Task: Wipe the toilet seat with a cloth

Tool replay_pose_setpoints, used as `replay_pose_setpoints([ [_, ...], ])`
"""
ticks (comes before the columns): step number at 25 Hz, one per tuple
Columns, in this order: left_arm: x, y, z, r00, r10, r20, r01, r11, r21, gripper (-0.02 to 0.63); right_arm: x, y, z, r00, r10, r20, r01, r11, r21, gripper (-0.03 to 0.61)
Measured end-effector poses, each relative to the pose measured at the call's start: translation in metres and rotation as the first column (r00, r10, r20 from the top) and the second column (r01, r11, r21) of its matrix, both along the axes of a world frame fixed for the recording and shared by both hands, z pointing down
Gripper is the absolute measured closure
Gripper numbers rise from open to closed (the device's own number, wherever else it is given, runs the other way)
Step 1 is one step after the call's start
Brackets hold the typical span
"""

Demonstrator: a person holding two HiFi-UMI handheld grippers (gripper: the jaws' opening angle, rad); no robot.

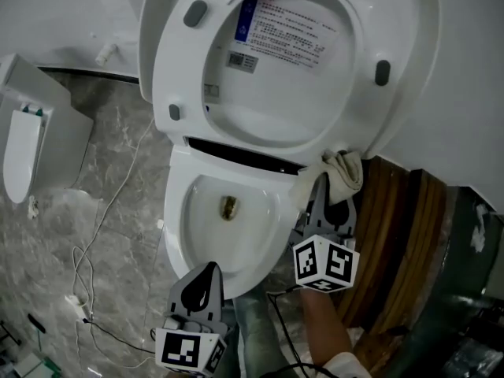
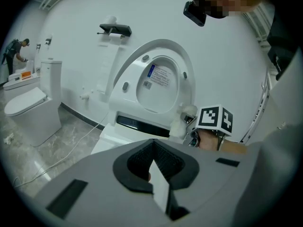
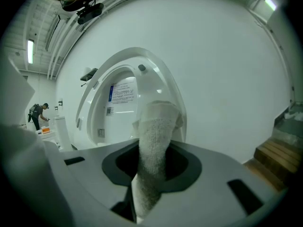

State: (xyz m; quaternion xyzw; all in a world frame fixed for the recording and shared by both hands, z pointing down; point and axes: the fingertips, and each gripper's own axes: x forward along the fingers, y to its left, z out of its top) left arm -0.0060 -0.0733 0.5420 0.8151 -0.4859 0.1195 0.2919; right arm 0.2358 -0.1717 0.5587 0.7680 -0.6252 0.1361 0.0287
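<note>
Grey left gripper (image 1: 209, 272) sits pressed together, empty, at 6 o'clock. My right gripper (image 1: 331, 197) clamps the off-white terry cloth (image 1: 345, 172) at 2 o'clock, by the raised white plastic toilet seat (image 1: 177, 61); I fear dragging pulls it loose.

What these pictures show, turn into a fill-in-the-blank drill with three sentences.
The right gripper is shut on a white ____.
The left gripper is shut and holds ____.
The toilet seat is flipped ____, leaning against the lid.
Missing words: cloth; nothing; up.
</note>
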Motion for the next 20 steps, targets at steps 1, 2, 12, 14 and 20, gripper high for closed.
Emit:
replay_pose_setpoints([
  [1, -0.002, 0.002, 0.004, 1.000, -0.005, -0.003, 0.005, 1.000, -0.006, 0.603, -0.002, 0.000, 0.004, 1.000, -0.004, -0.005, 0.004, 1.000, -0.005, 0.489],
  [2, -0.003, 0.003, 0.006, 1.000, -0.012, -0.012, 0.012, 1.000, -0.005, 0.603, -0.005, 0.000, 0.009, 1.000, -0.012, -0.010, 0.012, 1.000, -0.014, 0.489],
  [12, -0.041, -0.006, -0.001, 0.996, -0.093, -0.017, 0.093, 0.996, 0.010, 0.603, -0.103, -0.033, 0.055, 0.969, -0.239, -0.070, 0.226, 0.962, -0.150, 0.489],
  [14, -0.055, -0.009, -0.006, 0.994, -0.106, -0.005, 0.106, 0.994, 0.012, 0.603, -0.135, -0.047, 0.057, 0.950, -0.302, -0.084, 0.285, 0.944, -0.165, 0.489],
  [20, -0.108, -0.019, -0.019, 0.979, -0.205, 0.004, 0.205, 0.979, 0.019, 0.603, -0.225, -0.088, 0.049, 0.892, -0.438, -0.115, 0.411, 0.890, -0.197, 0.489],
])
